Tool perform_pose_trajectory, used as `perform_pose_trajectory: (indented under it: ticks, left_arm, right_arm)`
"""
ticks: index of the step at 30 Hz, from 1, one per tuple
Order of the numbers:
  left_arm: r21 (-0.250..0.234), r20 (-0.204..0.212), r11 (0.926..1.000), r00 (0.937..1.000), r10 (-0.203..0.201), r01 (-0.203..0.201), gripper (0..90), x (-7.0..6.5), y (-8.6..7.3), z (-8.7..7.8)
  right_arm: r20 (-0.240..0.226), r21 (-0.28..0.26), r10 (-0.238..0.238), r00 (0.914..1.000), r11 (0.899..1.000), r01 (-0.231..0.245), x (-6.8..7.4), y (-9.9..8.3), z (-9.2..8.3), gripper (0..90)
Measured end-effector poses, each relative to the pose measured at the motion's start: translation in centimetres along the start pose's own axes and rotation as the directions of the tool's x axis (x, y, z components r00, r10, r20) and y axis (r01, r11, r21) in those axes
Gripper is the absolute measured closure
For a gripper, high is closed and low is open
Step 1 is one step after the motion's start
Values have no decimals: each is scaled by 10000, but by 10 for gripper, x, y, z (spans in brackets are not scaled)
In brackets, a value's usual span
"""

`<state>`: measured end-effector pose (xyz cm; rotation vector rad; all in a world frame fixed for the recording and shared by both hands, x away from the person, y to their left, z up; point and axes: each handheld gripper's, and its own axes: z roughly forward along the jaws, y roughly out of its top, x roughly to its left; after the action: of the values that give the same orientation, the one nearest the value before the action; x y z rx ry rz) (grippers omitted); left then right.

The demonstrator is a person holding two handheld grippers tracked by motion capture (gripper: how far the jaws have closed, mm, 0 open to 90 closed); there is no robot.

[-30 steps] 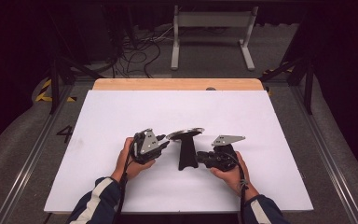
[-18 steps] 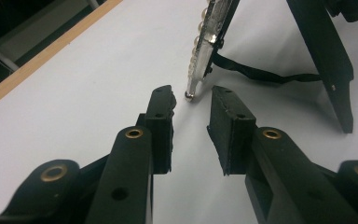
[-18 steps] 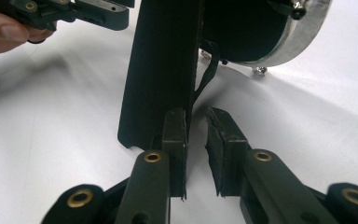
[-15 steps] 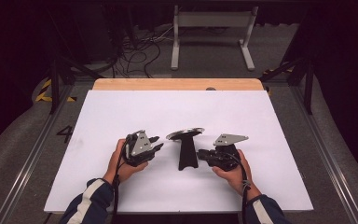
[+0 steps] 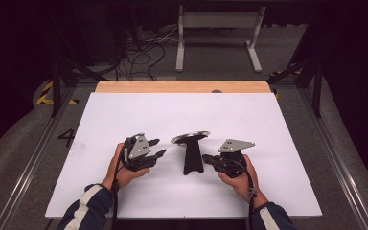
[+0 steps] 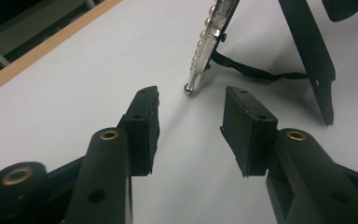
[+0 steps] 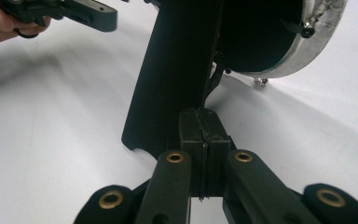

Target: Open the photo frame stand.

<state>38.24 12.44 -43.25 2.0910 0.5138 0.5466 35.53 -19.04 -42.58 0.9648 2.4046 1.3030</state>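
Round silver-rimmed frame (image 5: 190,138) is standing on its black easel leg (image 5: 192,158) between both tools; left tool (image 5: 154,148), spread and opening, empty, faces its rim; right tool (image 5: 207,158), pressed together, is nearer the leg.

A white table (image 5: 124,115) with a bare wooden strip (image 5: 182,86) along its far edge — beyond it, tangled cables (image 5: 139,50) and a grey metal stand (image 5: 218,28) on the floor.

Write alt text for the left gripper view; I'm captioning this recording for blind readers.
Two black jaws of the left gripper stand open over a white table, nothing between them. Just beyond them a silver, bead-edged picture frame stands seen edge-on, propped on its black back leg, with a thin black strap joining the two.
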Motion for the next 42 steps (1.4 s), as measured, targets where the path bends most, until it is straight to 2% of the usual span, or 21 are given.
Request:
perform_pose_trajectory:
  ticks: [4,9,14,17,26,30,31,35,37,39,42]
  left_arm:
    - [-86,188,9996,9994,-274,276,472,0,6,12]
    - [-326,377,9987,9985,-390,402,432,1,16,19]
    - [-267,564,9994,9982,-191,206,420,0,22,29]
    - [-239,518,9995,9985,-200,213,437,0,22,33]
    - [-92,658,9997,9976,-197,204,566,5,18,43]
    - [-104,782,9994,9964,-318,328,552,7,16,46]
    - [-140,886,9987,9949,-482,496,552,7,15,48]
    - [-156,907,9983,9944,-544,560,593,8,14,52]
    - [-177,1026,9987,9937,-460,481,639,8,15,54]
    - [-126,928,9996,9954,-221,234,676,5,15,54]
    - [-141,924,9998,9957,-114,127,715,4,16,54]
  right_arm:
    - [63,-82,-59,10000,9999,60,4,0,1,900]
    - [229,-295,-149,9996,9994,156,10,-1,0,900]
    - [392,-523,-193,9990,9984,214,19,0,3,900]
    - [500,-605,-341,9982,9975,371,27,1,8,900]
    - [755,-717,-708,9946,9945,762,45,2,26,900]
    - [851,-668,-752,9935,9945,810,53,1,38,900]
    - [851,-668,-752,9935,9945,810,53,1,38,900]
    - [1087,-667,-1001,9890,9919,1077,62,0,45,900]
    - [1392,-729,-1099,9841,9900,1209,65,-1,46,900]
    - [1484,-685,-1108,9827,9902,1220,69,-1,48,900]
    - [1462,-542,-1267,9811,9892,1359,75,-2,50,900]
